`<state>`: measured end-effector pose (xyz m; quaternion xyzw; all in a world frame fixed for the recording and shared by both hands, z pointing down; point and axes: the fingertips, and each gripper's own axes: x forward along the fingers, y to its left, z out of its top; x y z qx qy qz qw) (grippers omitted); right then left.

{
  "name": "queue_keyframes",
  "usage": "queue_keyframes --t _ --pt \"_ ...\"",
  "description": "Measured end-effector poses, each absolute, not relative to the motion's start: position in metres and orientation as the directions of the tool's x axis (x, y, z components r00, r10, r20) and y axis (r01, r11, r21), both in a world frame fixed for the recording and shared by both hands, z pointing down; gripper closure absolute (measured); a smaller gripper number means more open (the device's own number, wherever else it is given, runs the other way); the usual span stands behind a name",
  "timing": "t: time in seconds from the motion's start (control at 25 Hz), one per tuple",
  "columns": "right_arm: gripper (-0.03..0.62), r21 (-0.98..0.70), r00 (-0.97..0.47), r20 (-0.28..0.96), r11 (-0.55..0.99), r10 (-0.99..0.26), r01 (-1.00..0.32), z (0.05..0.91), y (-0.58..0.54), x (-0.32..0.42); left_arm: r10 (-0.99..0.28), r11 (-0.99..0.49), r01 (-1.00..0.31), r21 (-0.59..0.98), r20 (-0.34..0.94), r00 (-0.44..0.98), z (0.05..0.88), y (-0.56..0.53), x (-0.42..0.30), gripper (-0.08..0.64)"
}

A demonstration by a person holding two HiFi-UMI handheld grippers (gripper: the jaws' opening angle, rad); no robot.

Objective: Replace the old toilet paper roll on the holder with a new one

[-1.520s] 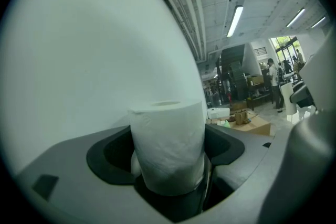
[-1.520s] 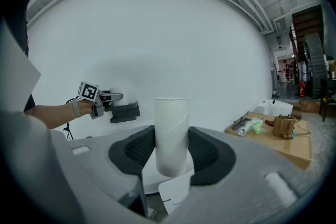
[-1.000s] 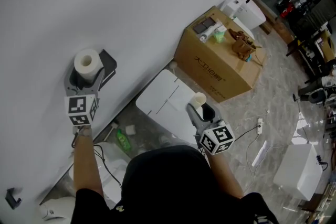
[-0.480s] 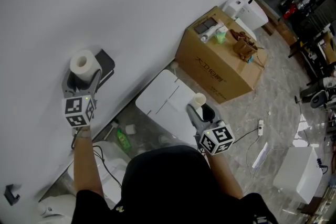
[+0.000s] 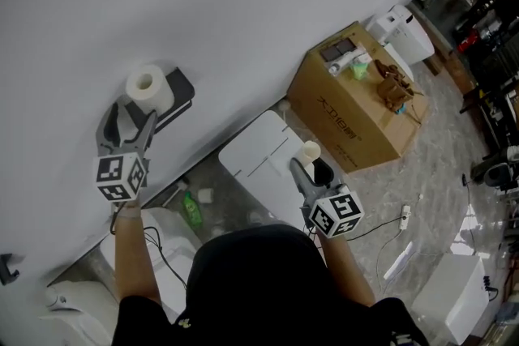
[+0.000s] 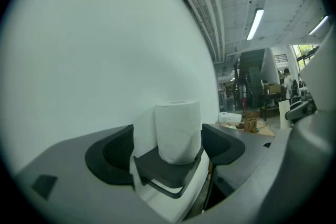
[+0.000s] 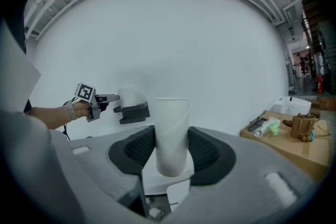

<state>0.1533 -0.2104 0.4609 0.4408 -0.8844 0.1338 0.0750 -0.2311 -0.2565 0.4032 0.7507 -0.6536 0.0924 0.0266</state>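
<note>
One fresh toilet roll (image 5: 146,83) stands on the wall holder (image 5: 180,90), far left. The left hand-held gripper (image 5: 130,116), jaws apart, has just backed off it. The right hand-held gripper (image 5: 312,171) clamps the empty tube (image 5: 308,151), so the swap looks nearly done.

My head camera looks steeply down at the white wall (image 5: 243,12) from behind the left hand-held gripper (image 5: 136,111) and the right hand-held gripper (image 5: 310,166). The left one's camera faces the black holder (image 6: 168,170) close ahead of its jaws. The right one's camera shares that holder, farther off to its left.
</note>
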Motion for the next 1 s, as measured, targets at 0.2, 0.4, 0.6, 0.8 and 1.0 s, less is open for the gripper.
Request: queue_keyframes --t 0.2,0.4,0.6,0.8,1.0 --pt "0.4 -0.174 -0.685 0.235 0.664 -0.69 -0.728 0.46 -0.217 0.115 -0.984 -0.106 -0.994 -0.037 0.147 0.1 0.397 -0.21 -0.243 0.176" --pt "0.4 -0.178 -0.775 0.222 0.757 -0.592 -0.629 0.455 -0.216 0.068 -0.994 -0.032 -0.999 -0.038 0.107 0.028 0.384 -0.156 -0.247 0.303" --pt "0.402 -0.18 -0.849 0.215 0.835 -0.482 -0.52 0.456 -0.204 0.021 -0.994 0.064 -0.996 -0.065 0.082 -0.069 0.379 -0.101 -0.25 0.514" --pt "0.402 -0.189 -0.905 0.211 0.893 -0.37 -0.409 0.457 -0.187 -0.021 -0.986 0.127 -0.991 -0.044 0.105 -0.131 0.389 -0.053 -0.25 0.548" --pt "0.402 -0.191 -0.94 0.209 0.932 -0.268 -0.308 0.459 -0.166 -0.058 -0.971 0.172 -0.984 -0.056 0.16 -0.179 0.412 -0.01 -0.239 0.548"
